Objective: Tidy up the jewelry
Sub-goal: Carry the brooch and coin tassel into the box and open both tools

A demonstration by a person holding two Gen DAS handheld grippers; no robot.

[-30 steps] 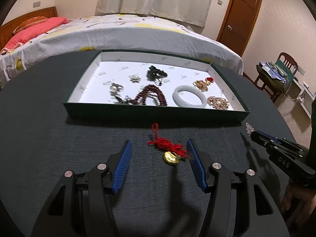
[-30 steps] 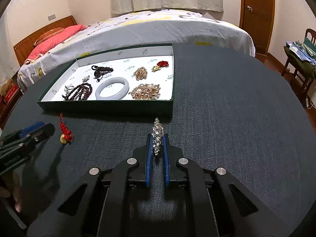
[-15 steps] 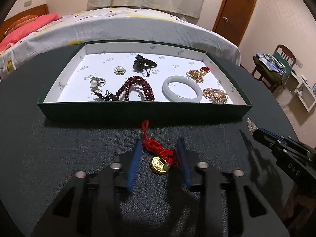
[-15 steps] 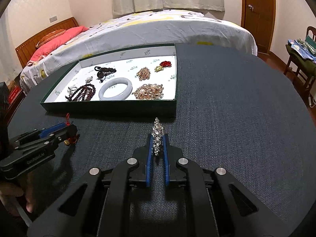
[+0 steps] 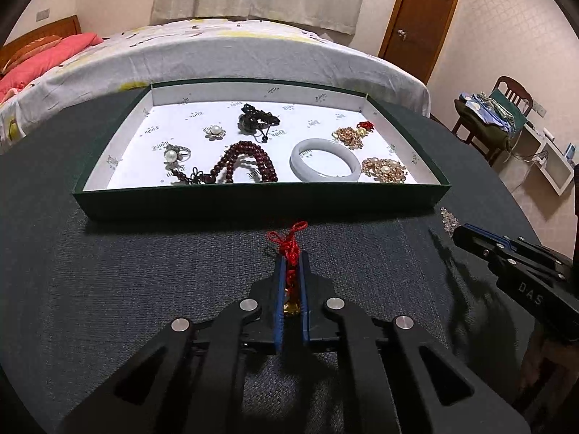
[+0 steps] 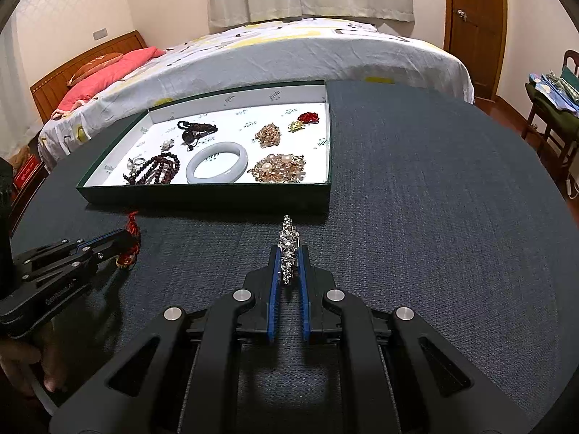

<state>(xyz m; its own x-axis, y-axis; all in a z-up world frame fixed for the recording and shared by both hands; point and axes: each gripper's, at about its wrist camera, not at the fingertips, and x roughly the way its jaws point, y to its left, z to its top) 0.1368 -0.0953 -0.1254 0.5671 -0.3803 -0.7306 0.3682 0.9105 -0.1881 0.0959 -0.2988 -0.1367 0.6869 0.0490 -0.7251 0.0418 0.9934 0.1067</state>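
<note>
Left tongs [image 5: 290,271] clamped on red knotted charm [image 5: 288,247] over the bench [image 5: 144,289], just before the tray [image 5: 253,200]. Right tongs [image 6: 288,260] clamped on rhinestone brooch [image 6: 288,240]. Charm judged light, limp; cord best gripped near the knot. Brooch rigid, snag-prone. Gold pendant [image 5: 291,305] mostly hidden between pads; brooch clasp not visible.

Both tongs [image 5: 290,271] [image 6: 288,264] clamped, level.

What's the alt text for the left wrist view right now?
The left gripper is shut on a red knotted cord charm with a gold pendant, on the dark tablecloth just in front of a green tray holding jewelry. The right gripper is at right.
</note>
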